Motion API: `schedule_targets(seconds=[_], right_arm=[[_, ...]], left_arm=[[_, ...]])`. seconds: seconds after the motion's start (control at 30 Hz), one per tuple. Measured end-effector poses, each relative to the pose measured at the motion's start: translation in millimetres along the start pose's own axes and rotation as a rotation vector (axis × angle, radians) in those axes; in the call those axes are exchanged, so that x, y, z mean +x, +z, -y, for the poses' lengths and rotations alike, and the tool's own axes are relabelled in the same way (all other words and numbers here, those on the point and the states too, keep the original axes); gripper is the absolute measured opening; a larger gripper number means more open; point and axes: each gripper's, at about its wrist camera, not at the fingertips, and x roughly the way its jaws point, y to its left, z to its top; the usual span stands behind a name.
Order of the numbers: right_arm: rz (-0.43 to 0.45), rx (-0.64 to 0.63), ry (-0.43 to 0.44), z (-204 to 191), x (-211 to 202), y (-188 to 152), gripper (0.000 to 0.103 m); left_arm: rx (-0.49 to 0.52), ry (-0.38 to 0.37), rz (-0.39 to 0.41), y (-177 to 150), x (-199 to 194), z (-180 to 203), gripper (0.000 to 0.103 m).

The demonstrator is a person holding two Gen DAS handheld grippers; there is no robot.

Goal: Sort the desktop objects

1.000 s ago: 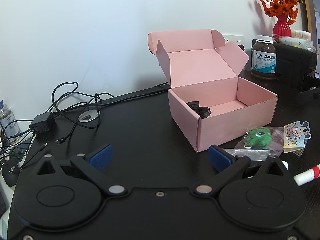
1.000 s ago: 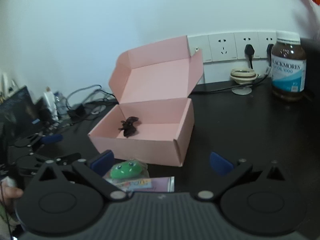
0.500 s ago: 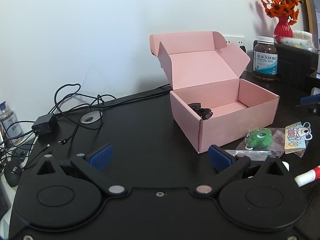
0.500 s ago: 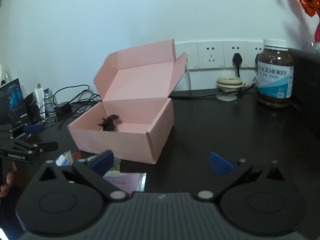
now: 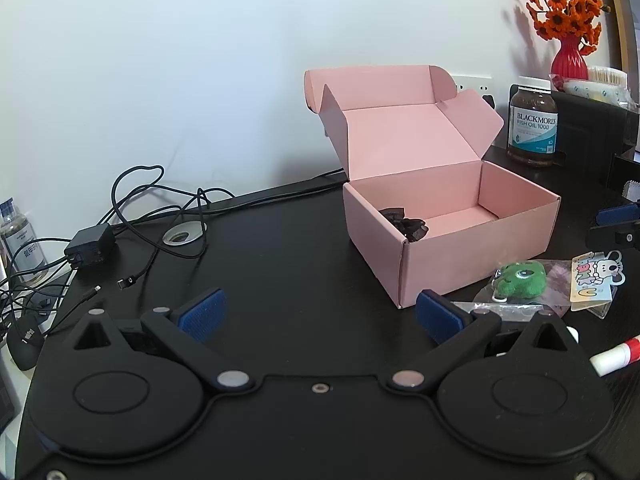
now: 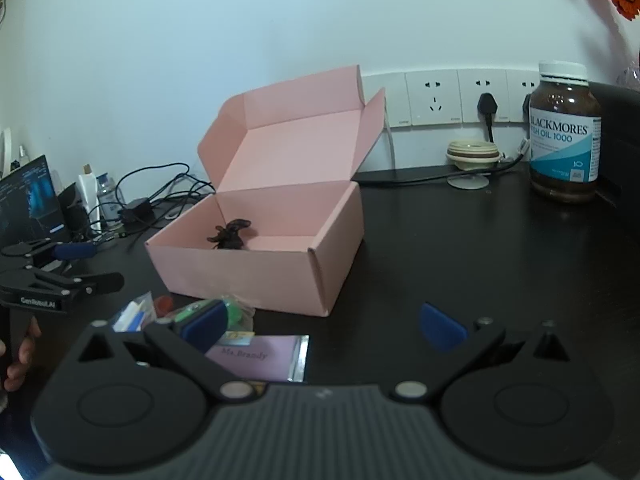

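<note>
Since a second ago the right gripper (image 6: 323, 326) has been swung so that the pink box (image 6: 260, 264) is seen further right in its view, with the green frog toy (image 5: 520, 278) now partly hidden behind its left pad. Both sets of tongs are held wide open and empty; the left gripper (image 5: 318, 312) hovers low over the black desk (image 5: 280, 248). The toy and the cartoon card (image 5: 596, 280) are lying just in front of the box. For a clean pick, the toy is best straddled squarely, clear of its plastic wrap, then lifted over the box's near wall. A dark hair clip (image 6: 230, 234) already lies inside.
</note>
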Motion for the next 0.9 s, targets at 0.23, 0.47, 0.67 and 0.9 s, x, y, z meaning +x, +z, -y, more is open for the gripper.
schedule_targets(seconds=[0.23, 0.47, 0.67, 0.9], right_arm=[[-0.017, 0.08, -0.021, 12, 1, -1, 0.102], [-0.016, 0.105, -0.024, 16, 0, -1, 0.102], [-0.005, 0.13, -0.007, 21, -3, -2, 0.102], [0.001, 0.14, 0.009, 22, -5, -2, 0.102]], left_arm=[[-0.02, 0.004, 0.005, 0, -1, -3, 0.103], [-0.024, -0.005, 0.023, -1, -5, -4, 0.103], [0.029, -0.047, 0.007, -2, -15, 10, 0.103], [0.051, -0.133, 0.011, -9, -34, 32, 0.103]])
